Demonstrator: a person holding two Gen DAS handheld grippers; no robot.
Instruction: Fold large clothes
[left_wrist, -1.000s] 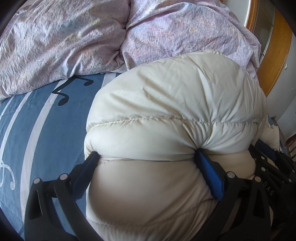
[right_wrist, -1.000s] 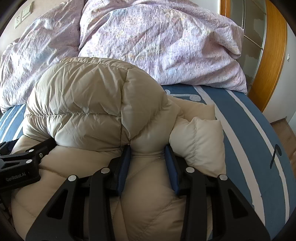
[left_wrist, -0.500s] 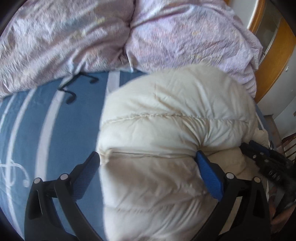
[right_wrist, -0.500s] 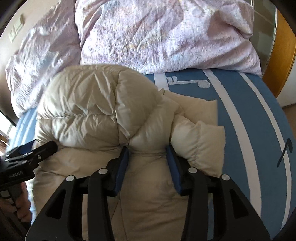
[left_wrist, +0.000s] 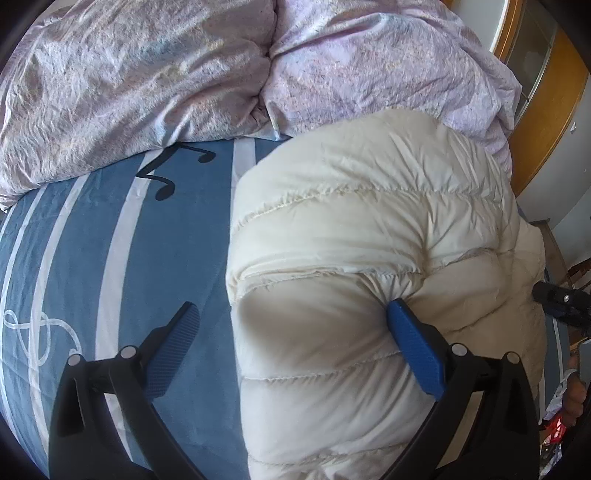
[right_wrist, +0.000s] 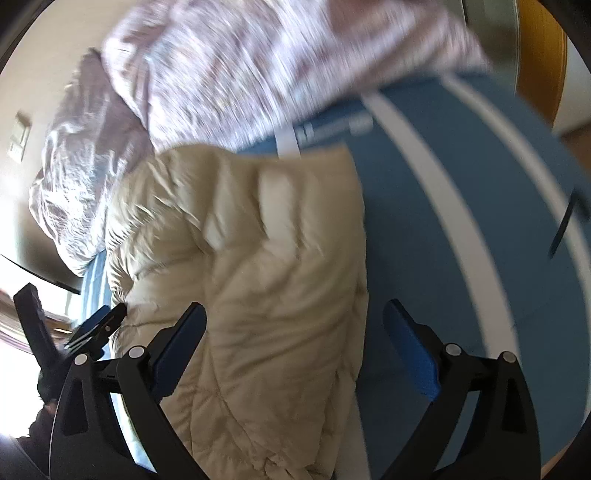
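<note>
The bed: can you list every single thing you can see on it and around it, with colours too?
Puffy jacket: one, cream, bunched on the bed sheet's right side in the left wrist view.
Duvet: one, crumpled, pale lilac, heaped at the far end of the bed.
Bed sheet: one, blue with white stripes and black music notes, under everything.
Wooden frame: one, orange-brown, at the far right past the duvet.
Left gripper: one, black with blue pads, wide apart; the right pad touches the jacket, the left pad is clear over the sheet.
Right gripper: one, black with blue pads, jaws opening, the jacket's edge between them but not pinched; this view is blurred.
</note>
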